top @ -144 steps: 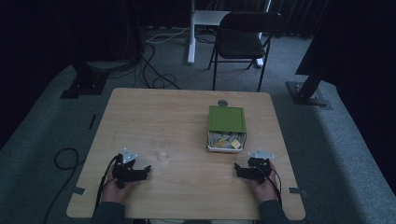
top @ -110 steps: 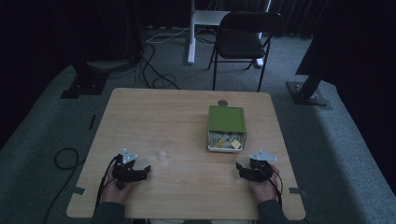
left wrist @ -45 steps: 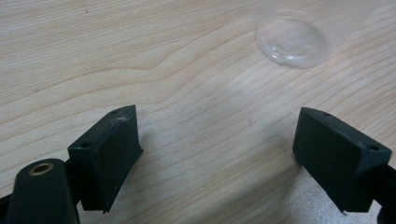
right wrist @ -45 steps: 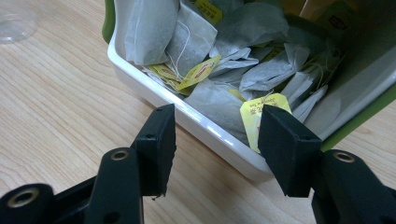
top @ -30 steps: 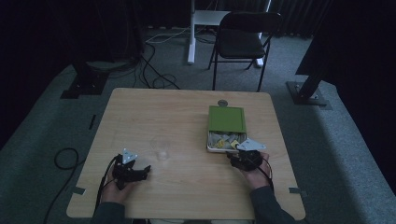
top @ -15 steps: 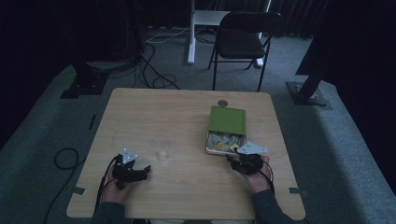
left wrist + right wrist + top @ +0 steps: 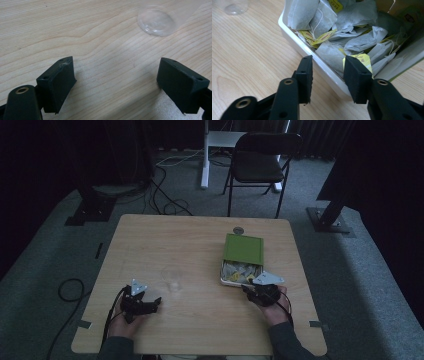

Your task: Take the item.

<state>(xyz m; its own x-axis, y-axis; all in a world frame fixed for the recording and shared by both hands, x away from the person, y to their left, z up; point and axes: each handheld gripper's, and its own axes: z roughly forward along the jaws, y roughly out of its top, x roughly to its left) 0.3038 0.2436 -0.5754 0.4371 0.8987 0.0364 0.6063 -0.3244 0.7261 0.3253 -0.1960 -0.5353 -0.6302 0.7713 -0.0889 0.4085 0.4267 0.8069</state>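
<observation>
High view first: the wooden table fills the middle of the frame, with a white tray of tea bags right of centre, half covered by its green lid. The right gripper sits at the tray's lower right corner, the left gripper down at lower left, well apart from it. From up here the tea bags are just a pale blur with yellow specks.

The right gripper view gives the detail: the tea bags are piled in the tray across the upper half of the frame, strings and yellow tags tangled among them. The right gripper straddles the tray's near wall: 1 finger stands outside over the wood, the other is inside, with a yellow tag at its tip. The jaws have just been closing and now stand partly apart, with the white rim and the edge of 1 bag in the gap; whether the pads press on anything I cannot tell.

The left gripper view adds a clear plastic disc at upper right, faint from above. The left gripper is spread wide over bare wood, holding nothing.
</observation>
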